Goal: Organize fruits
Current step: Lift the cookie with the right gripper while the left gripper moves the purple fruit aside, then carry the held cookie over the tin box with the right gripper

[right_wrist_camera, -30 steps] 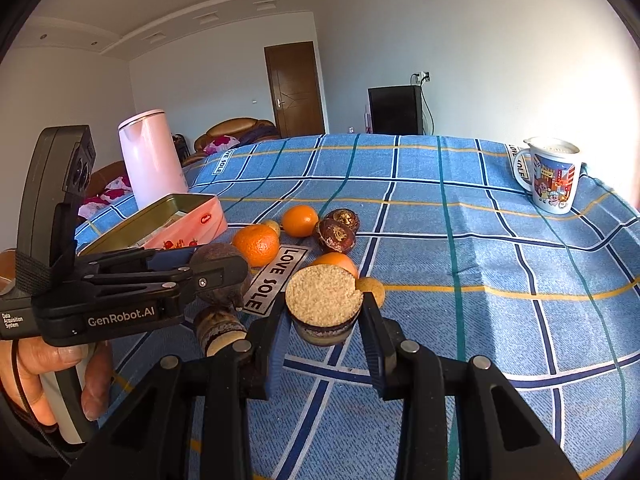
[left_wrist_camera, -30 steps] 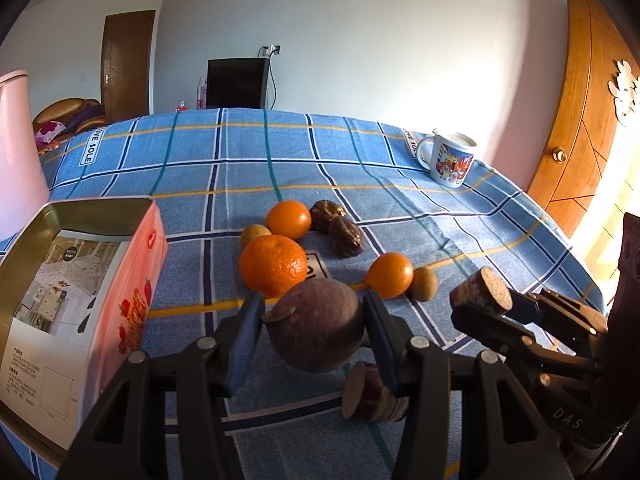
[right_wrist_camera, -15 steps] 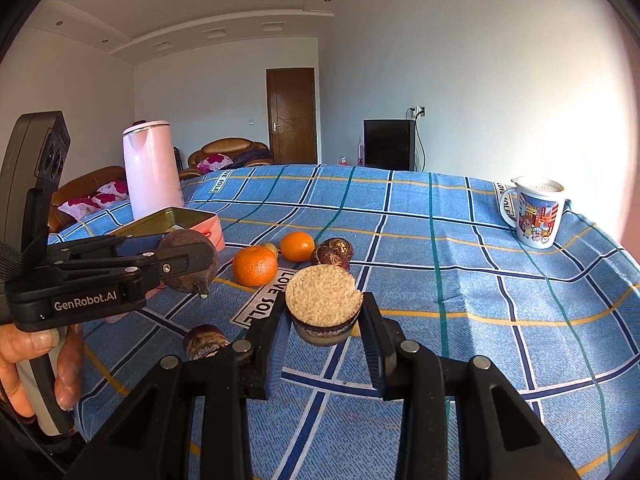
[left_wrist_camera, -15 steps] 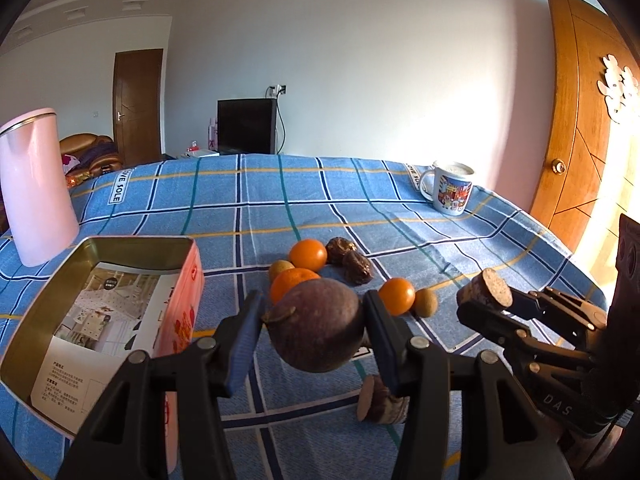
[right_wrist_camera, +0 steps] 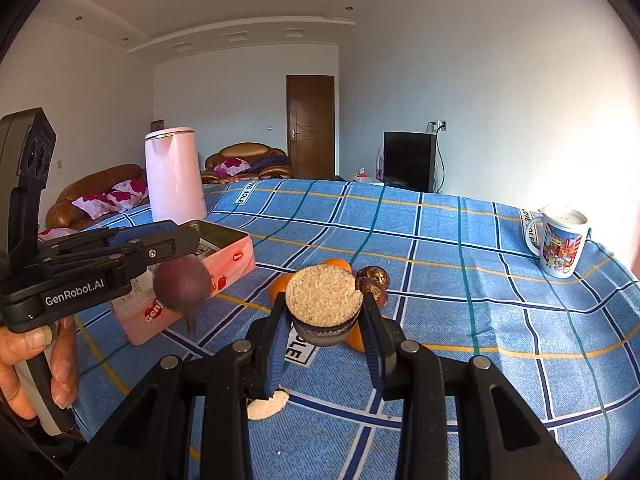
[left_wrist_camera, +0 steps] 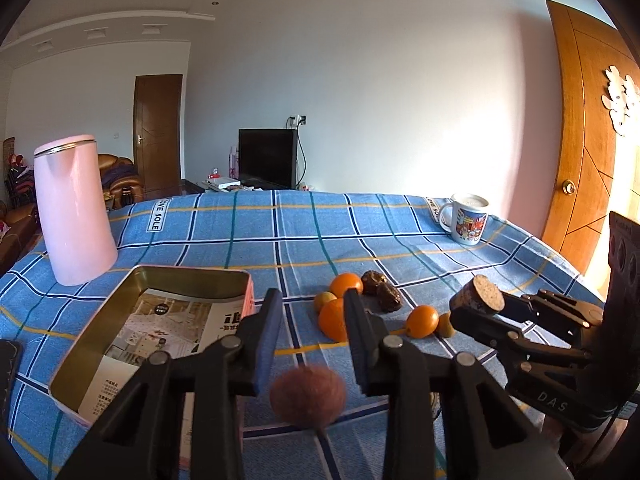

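Left gripper [left_wrist_camera: 310, 330]: jaws spread apart, gripping nothing.
Right gripper [right_wrist_camera: 323, 330]: jaws clamped, raised.
Left hand [right_wrist_camera: 38, 364]: wrapped round handle.

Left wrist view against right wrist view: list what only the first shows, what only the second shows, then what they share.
Only the left wrist view: the wooden door with its brass knob, and the printed leaflet lying inside the tin.
Only the right wrist view: the left hand on the handle of the left gripper, and a pale piece on the cloth.
Both: the pink kettle, the mug, the oranges, the purple fruit blurred below the open left gripper, and the cut half fruit clamped in the right gripper.
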`<state>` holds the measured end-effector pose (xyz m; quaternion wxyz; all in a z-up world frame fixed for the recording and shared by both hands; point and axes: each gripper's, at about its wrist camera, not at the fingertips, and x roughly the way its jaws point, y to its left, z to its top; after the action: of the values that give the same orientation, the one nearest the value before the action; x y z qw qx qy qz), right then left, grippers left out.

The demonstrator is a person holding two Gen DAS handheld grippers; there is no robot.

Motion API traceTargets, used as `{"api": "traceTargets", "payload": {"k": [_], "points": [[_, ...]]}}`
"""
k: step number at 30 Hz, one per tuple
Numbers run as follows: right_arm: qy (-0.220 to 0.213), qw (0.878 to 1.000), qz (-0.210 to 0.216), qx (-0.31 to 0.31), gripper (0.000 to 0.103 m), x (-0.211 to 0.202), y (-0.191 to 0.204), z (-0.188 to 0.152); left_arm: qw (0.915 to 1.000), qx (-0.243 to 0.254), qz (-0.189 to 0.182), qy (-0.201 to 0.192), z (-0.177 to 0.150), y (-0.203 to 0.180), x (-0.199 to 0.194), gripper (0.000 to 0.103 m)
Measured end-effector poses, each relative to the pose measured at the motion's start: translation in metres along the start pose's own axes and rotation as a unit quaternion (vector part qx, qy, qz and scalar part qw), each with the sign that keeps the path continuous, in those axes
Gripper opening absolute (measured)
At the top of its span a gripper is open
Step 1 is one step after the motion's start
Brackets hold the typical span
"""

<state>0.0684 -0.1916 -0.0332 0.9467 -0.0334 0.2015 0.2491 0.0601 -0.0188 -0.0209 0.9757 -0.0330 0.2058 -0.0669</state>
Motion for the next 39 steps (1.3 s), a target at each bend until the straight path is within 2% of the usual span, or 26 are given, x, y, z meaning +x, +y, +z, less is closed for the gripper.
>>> {"api": "traceTargets", "payload": {"k": [2, 6, 8, 9, 10, 11, 12, 13, 19, 21, 25, 33, 39], "points": [[0.000, 1.000, 0.005, -0.005, 0.036, 0.003, 0.005, 0.004, 0.9998, -0.013, -0.006, 0.017, -0.001, 0.008, 0.006, 0.033], [0.003, 1.000, 0.001, -0.008, 0.036, 0.007, 0.011, 0.009, 0.9992, -0.032, 0.004, 0.024, -0.007, 0.023, 0.010, 0.033], [0.003, 1.000, 0.000, -0.006, 0.036, 0.008, 0.011, 0.007, 0.9989, -0.038, 0.006, 0.025, -0.008, 0.030, 0.007, 0.036], [0.004, 1.000, 0.001, -0.004, 0.036, 0.008, 0.010, 0.006, 0.9990, -0.038, 0.004, 0.022, -0.009, 0.032, 0.003, 0.043], [0.006, 1.000, 0.003, -0.001, 0.036, 0.009, 0.009, 0.004, 0.9992, -0.036, 0.009, 0.016, -0.010, 0.034, -0.002, 0.056], [0.006, 1.000, 0.005, 0.001, 0.036, 0.008, 0.008, 0.001, 0.9991, -0.035, 0.021, 0.010, -0.012, 0.037, -0.007, 0.064], [0.007, 1.000, 0.007, 0.002, 0.036, 0.008, 0.008, -0.001, 0.9989, -0.035, 0.031, 0.006, -0.014, 0.040, -0.011, 0.078], [0.008, 1.000, 0.009, 0.002, 0.036, 0.008, 0.007, -0.003, 0.9986, -0.035, 0.038, 0.003, -0.016, 0.042, -0.014, 0.085], [0.013, 1.000, 0.020, 0.010, 0.036, 0.008, 0.000, -0.004, 0.9982, -0.034, 0.045, 0.019, -0.015, 0.046, -0.007, 0.086], [0.014, 1.000, 0.023, 0.007, 0.036, 0.006, -0.002, 0.003, 0.9981, -0.031, 0.051, 0.013, -0.009, 0.050, -0.011, 0.087], [0.011, 0.999, 0.043, -0.007, 0.036, 0.007, 0.007, 0.026, 0.9958, -0.044, 0.079, -0.010, -0.001, 0.072, -0.022, 0.096], [0.050, 0.988, 0.142, -0.038, 0.036, 0.052, 0.083, 0.055, 0.9867, -0.093, 0.129, -0.032, 0.005, 0.134, -0.043, 0.096], [0.076, 0.979, 0.168, -0.085, 0.036, 0.082, 0.142, 0.054, 0.9825, -0.110, 0.146, -0.032, 0.002, 0.163, -0.048, 0.098]]}}
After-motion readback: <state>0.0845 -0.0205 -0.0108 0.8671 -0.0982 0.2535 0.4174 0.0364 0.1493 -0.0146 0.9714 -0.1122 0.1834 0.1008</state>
